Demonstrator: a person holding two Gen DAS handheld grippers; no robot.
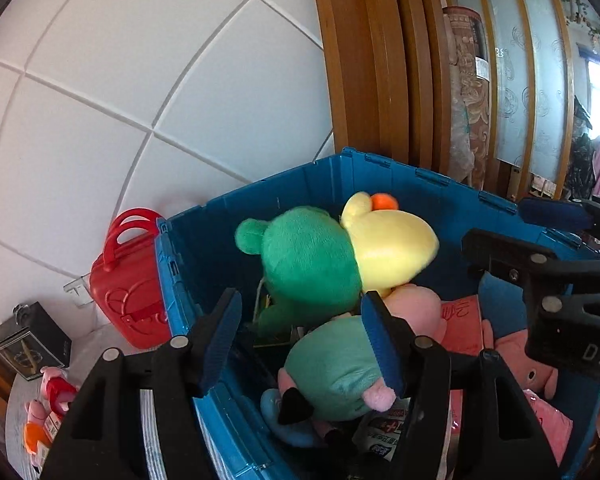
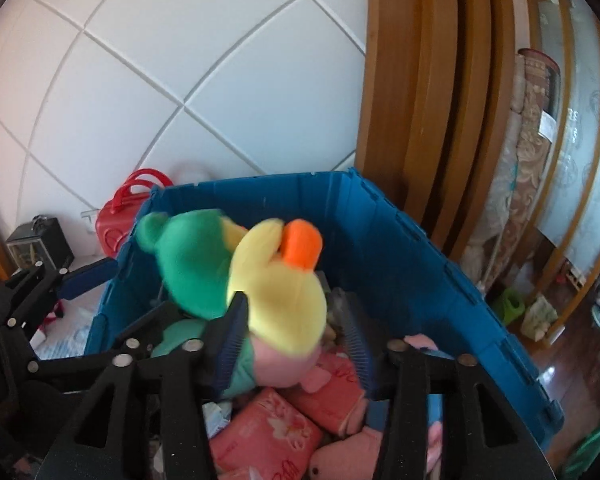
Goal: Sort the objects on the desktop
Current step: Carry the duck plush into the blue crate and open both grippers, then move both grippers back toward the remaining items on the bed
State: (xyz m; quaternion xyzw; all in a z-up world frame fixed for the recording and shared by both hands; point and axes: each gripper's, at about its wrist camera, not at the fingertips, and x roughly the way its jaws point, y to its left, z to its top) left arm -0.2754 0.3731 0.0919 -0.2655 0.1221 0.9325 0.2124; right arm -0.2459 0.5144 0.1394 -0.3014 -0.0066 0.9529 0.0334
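A blue plastic bin (image 1: 215,240) (image 2: 384,236) holds several soft toys. On top is a plush (image 1: 312,264) (image 2: 283,300), half green and half yellow with an orange beak; it looks blurred in the right wrist view. My left gripper (image 1: 300,340) stands open above the bin's left side, the plush just past its fingertips and a pig plush in a green dress (image 1: 332,368) below. My right gripper (image 2: 295,344) is open; its left finger (image 2: 231,336) is at the plush's yellow side and its right finger stands apart from it. Each gripper shows at the edge of the other's view.
A red toy suitcase (image 1: 127,292) (image 2: 115,220) stands against the white tiled wall left of the bin. A black box (image 1: 31,340) and small pink figures (image 1: 51,392) sit further left. Pink cushions (image 2: 267,432) fill the bin's bottom. A wooden door frame (image 1: 372,80) rises behind.
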